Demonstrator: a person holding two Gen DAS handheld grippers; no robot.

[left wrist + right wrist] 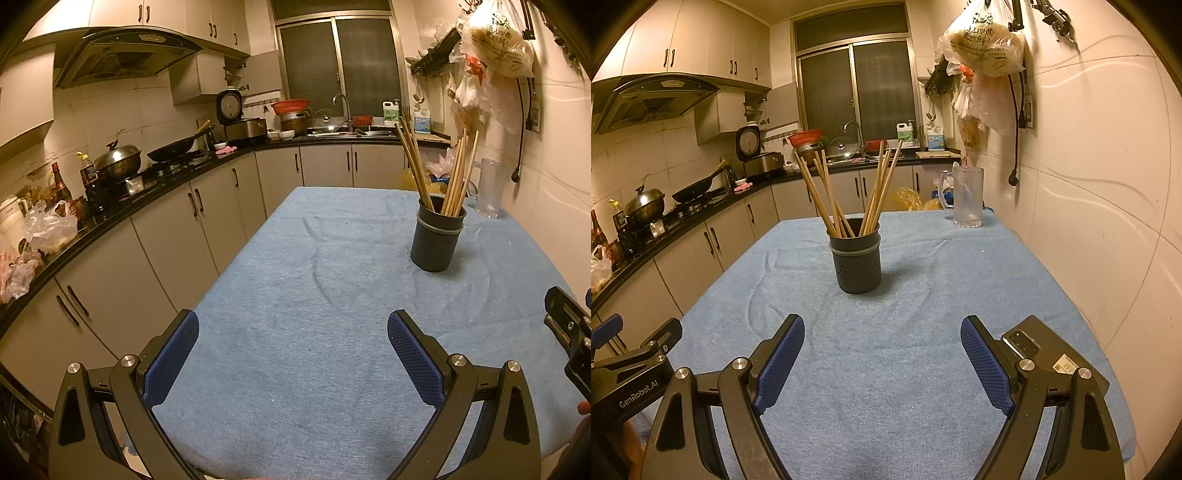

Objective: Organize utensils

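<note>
A dark grey utensil holder [437, 240] stands on the blue cloth-covered table [295, 295], toward its right side. Several wooden chopsticks [456, 177] stand in it, fanned out. In the right wrist view the holder [857, 258] is straight ahead, with the chopsticks [846, 195] in it. My left gripper [293, 332] is open and empty above the near part of the table, well short of the holder. My right gripper [882, 339] is open and empty, also short of the holder. The left gripper's body shows in the right wrist view [631, 369].
A clear glass mug [967, 195] stands at the table's far right, by the wall. A black phone [1049, 354] lies on the table beside my right finger. A kitchen counter [110, 206] with pots runs along the left. Plastic bags [986, 40] hang on the right wall.
</note>
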